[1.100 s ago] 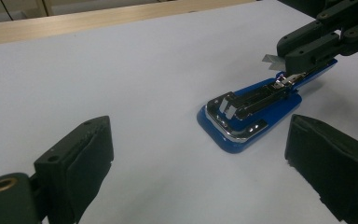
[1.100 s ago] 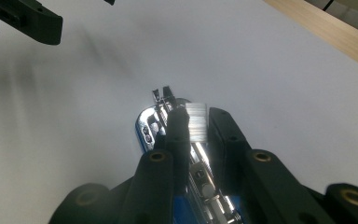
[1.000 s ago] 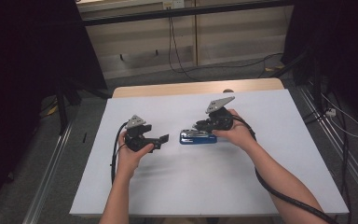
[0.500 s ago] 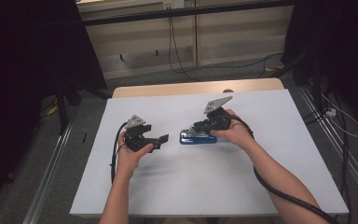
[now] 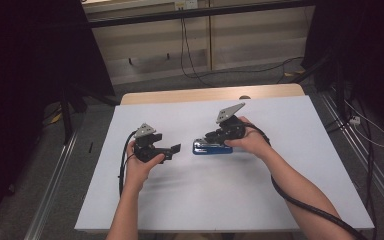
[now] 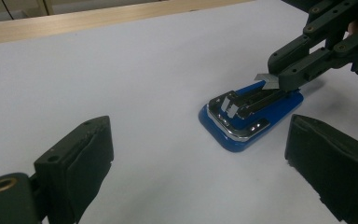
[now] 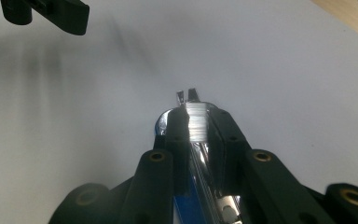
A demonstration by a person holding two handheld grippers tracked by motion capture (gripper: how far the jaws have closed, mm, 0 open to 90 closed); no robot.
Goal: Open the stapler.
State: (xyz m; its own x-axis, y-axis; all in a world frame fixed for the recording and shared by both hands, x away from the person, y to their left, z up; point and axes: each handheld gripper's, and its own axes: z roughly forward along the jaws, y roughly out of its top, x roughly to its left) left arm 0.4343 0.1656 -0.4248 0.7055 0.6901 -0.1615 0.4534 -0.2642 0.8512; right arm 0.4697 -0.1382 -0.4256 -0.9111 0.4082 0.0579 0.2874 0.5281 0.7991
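Your right gripper (image 5: 211, 138) clamps the metal top of the blue stapler (image 5: 211, 148) lying mid-worktop (image 5: 190, 200), pinning it steady, while your left gripper (image 5: 176, 148) waits released at its nine o'clock.

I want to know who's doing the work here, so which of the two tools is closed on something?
The right tool, whose jaws pinch a strip of staples over the blue stapler. The left tool stands wide open, short of the stapler.
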